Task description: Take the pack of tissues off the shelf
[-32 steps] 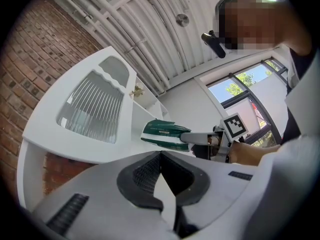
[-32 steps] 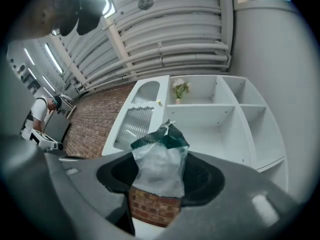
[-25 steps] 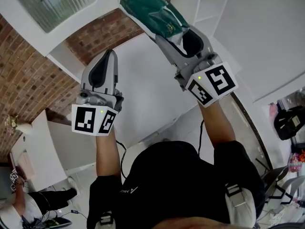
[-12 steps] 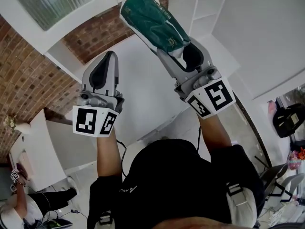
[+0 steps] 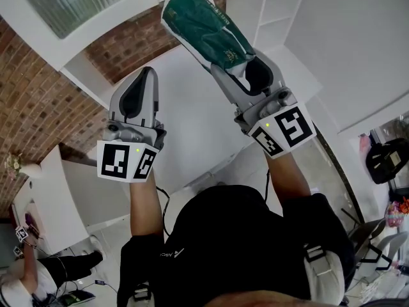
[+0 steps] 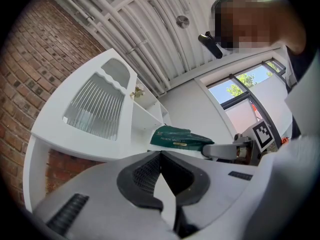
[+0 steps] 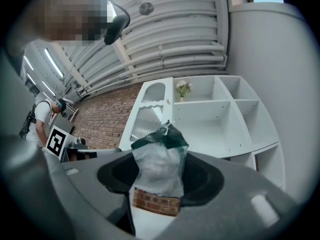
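The pack of tissues is a dark green plastic pack with a clear end. My right gripper is shut on that clear end and holds the pack up in the air, clear of the white shelf unit. In the right gripper view the pack stands between the two pads, with the shelf's bare compartments behind it. My left gripper is raised beside it on the left, shut with nothing in it; its tips meet. From the left gripper view the pack shows side-on.
A brick wall runs behind the shelf unit. A ribbed cabinet door is at the upper left. A small vase of flowers stands in a top compartment. Another person is at the lower left, and dark gear lies at the right.
My right gripper has drawn back slightly toward me with the pack in it. The left gripper has hardly moved.
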{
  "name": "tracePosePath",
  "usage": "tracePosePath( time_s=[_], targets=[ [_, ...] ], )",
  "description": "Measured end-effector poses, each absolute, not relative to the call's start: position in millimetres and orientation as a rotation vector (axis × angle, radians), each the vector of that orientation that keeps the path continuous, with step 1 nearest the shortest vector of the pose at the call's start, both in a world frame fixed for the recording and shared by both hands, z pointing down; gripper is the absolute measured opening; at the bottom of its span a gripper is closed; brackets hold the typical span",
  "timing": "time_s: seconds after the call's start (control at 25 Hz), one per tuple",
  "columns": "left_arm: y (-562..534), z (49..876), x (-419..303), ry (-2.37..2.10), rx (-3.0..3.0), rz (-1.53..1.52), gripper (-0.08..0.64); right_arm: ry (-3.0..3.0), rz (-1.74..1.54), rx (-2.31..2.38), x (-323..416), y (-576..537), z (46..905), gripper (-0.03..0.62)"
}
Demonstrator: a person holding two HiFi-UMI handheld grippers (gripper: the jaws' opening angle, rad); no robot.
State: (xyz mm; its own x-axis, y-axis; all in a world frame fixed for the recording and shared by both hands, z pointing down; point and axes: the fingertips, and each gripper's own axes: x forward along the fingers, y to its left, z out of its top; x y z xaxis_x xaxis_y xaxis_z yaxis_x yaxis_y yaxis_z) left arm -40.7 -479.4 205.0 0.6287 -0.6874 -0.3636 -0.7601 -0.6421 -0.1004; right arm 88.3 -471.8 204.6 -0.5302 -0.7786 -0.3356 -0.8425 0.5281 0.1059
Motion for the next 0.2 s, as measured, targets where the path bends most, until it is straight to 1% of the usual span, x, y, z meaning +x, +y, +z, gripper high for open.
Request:
tracePosePath(
  time_s=[0.2],
  targets=[
    [-482.1,202.3,-40.0,1.176,-2.608,0.433,-0.002,2.522,0.369,-1.37,89.2,-474.6,203.4,0.241]
  ],
)
